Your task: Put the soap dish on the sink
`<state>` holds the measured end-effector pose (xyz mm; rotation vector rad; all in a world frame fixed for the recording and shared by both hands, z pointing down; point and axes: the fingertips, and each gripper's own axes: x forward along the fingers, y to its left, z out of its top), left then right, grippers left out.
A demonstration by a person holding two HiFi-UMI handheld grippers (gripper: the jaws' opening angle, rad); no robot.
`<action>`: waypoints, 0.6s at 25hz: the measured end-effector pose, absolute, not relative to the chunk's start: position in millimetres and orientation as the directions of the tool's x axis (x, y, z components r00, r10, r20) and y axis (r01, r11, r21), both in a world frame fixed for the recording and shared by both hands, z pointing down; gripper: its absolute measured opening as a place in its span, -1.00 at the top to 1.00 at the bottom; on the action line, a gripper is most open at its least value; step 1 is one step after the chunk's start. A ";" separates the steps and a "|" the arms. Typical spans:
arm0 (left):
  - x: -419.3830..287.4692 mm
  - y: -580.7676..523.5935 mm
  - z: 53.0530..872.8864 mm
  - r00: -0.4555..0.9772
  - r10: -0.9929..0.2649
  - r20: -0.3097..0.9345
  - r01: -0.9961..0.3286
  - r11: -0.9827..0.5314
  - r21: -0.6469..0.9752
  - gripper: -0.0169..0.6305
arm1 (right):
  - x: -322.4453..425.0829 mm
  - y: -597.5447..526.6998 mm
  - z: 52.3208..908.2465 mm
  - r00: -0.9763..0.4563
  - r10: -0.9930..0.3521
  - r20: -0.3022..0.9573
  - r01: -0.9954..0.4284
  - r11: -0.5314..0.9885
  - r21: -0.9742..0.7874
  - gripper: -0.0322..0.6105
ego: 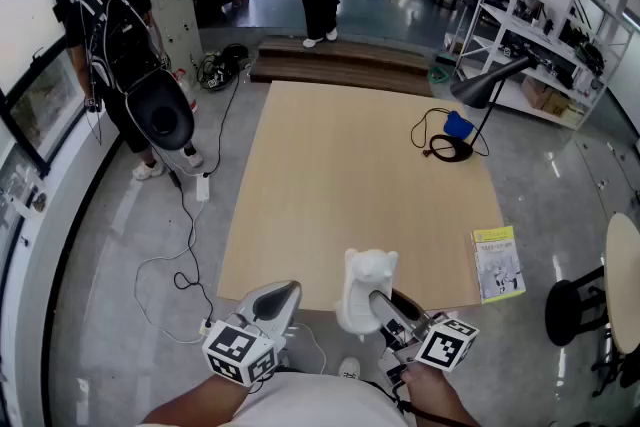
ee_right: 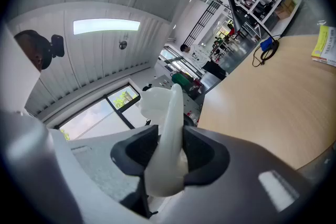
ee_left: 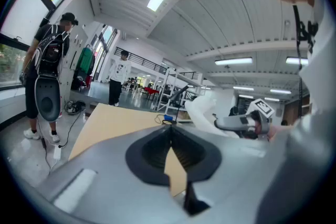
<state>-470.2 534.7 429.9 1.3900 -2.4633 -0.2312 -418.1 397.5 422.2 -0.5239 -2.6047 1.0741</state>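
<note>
The glossy white moulded soap dish (ee_right: 167, 113) is pinched by its thin wall in the right gripper (ego: 385, 307), above the pale wooden table's (ego: 340, 175) near edge. The left gripper's (ee_left: 170, 131) jaws are pressed together, empty. The dish is judged light, stiff, slippery and perhaps brittle.

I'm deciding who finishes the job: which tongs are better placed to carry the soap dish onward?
Right. The right tongs are clamped on the white soap dish, holding it upright at the near edge of the table. The left tongs are shut and empty beside it.
</note>
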 end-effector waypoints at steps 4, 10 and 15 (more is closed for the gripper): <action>-471.2 534.2 431.7 -0.485 -0.856 0.181 -0.809 0.518 0.278 0.93 | -420.2 397.7 423.5 -0.895 0.431 0.111 0.229 0.661 -0.715 0.44; -468.0 533.4 432.6 -0.483 -0.857 0.181 -0.807 0.516 0.287 0.92 | -417.9 398.6 424.4 -0.893 0.436 0.110 0.233 0.658 -0.716 0.44; -469.0 537.0 430.7 -0.480 -0.859 0.179 -0.811 0.512 0.283 0.93 | -419.5 402.9 420.3 -0.892 0.443 0.089 0.245 0.640 -0.729 0.44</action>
